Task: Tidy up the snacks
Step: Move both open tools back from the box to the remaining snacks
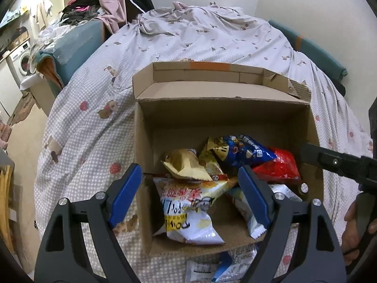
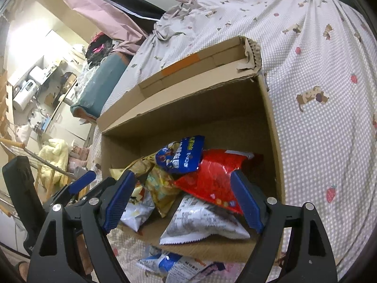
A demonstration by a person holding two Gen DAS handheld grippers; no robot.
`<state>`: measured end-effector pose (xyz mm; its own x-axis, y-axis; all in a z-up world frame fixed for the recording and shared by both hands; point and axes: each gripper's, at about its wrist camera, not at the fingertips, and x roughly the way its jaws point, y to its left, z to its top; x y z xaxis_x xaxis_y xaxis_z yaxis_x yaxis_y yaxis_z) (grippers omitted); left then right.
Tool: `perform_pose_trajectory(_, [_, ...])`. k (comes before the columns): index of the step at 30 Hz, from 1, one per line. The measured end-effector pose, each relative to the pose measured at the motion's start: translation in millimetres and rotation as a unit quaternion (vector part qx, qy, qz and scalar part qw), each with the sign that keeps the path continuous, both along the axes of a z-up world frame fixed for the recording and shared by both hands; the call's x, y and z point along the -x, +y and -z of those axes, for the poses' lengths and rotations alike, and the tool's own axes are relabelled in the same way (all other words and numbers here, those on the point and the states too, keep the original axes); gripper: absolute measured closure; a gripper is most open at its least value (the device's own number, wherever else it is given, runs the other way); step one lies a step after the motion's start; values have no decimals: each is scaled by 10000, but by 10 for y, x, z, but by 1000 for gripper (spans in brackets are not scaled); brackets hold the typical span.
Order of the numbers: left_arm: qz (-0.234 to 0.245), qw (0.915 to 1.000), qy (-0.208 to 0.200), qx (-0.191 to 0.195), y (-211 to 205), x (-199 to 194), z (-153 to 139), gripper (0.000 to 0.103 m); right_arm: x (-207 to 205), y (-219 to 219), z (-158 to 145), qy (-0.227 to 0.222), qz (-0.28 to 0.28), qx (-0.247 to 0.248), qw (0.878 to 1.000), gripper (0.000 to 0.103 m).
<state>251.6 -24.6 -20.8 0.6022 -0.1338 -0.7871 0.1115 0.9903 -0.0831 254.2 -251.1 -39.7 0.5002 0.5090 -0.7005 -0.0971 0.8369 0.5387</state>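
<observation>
Both tools, left tool point(image 1: 189, 194) and right tool point(image 2: 182, 199), gape wide, empty, over brown cardboard box point(image 1: 226, 110) on bed. Crinkly snack packets point(image 1: 188, 202) piled inside; blue-white packet point(image 2: 172, 265) outside needs fetching next.

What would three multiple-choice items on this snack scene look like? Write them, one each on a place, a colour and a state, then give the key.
1. Where is the cardboard box? A on a bed cover; B on a shelf; C on bare floor.
2. What colour is the snack bag beneath the blue bag? A green; B red; C black.
3. How does the left gripper stand? A shut on a bag; B open, empty; C out of view.

Key: A, the patterned bed cover lies around it; B, a red bag; C is wrong and B right, since its jaws stand apart, gripping nothing.
</observation>
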Motion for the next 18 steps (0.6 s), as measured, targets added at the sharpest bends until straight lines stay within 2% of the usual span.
perform_pose_trajectory(5, [-17, 9999, -74, -100, 19, 153, -54, 21, 176, 12, -62, -27, 1, 25, 10000, 18])
perform_pose_trajectory(12, [-59, 9999, -101, -5, 85, 331, -139, 21, 435, -38, -17, 143, 104, -6, 9998, 18])
perform_pose_trajectory(18, [-120, 9999, 35, 82, 143, 474, -123, 21, 696, -18, -10, 171, 95, 57, 9998, 18])
